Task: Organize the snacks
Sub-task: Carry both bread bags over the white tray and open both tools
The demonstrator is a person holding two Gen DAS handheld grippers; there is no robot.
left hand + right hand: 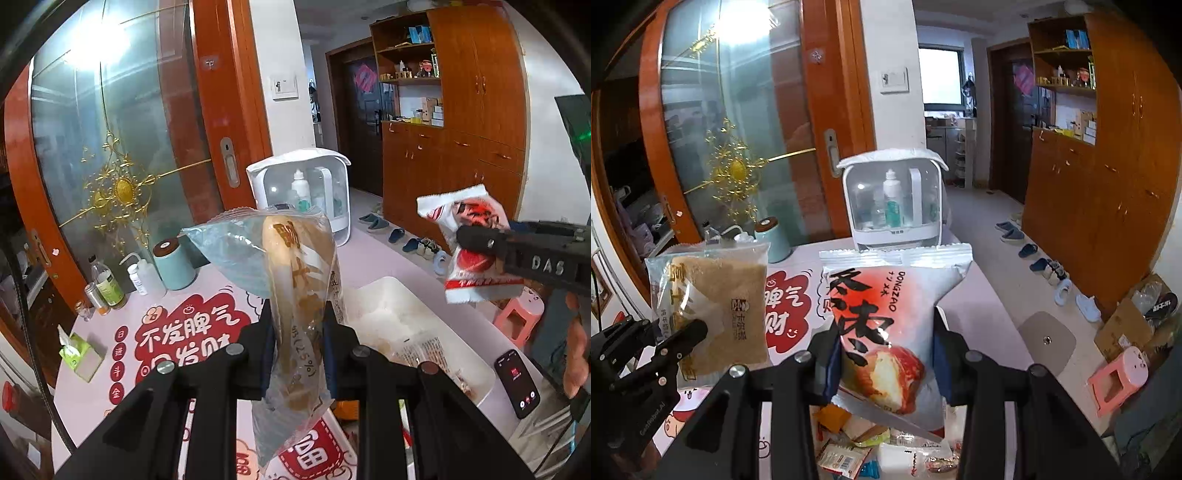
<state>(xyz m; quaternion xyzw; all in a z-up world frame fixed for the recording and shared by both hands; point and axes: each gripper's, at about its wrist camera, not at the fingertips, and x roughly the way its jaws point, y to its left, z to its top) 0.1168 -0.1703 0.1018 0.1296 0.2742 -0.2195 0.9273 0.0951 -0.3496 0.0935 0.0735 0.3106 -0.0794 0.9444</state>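
Left wrist: my left claw (299,332) is clenched on a clear-wrapped bread packet (295,295), raised above the tabletop (92,387) and white bin (388,295).

Right wrist: my right claw (886,354) grips a red-and-white pastry packet (890,325), held over loose snacks (849,450).

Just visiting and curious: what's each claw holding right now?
Left gripper shut on brown bread packet. Right gripper shut on red-and-white snack packet. Both raised above table; white bin below, path clear.
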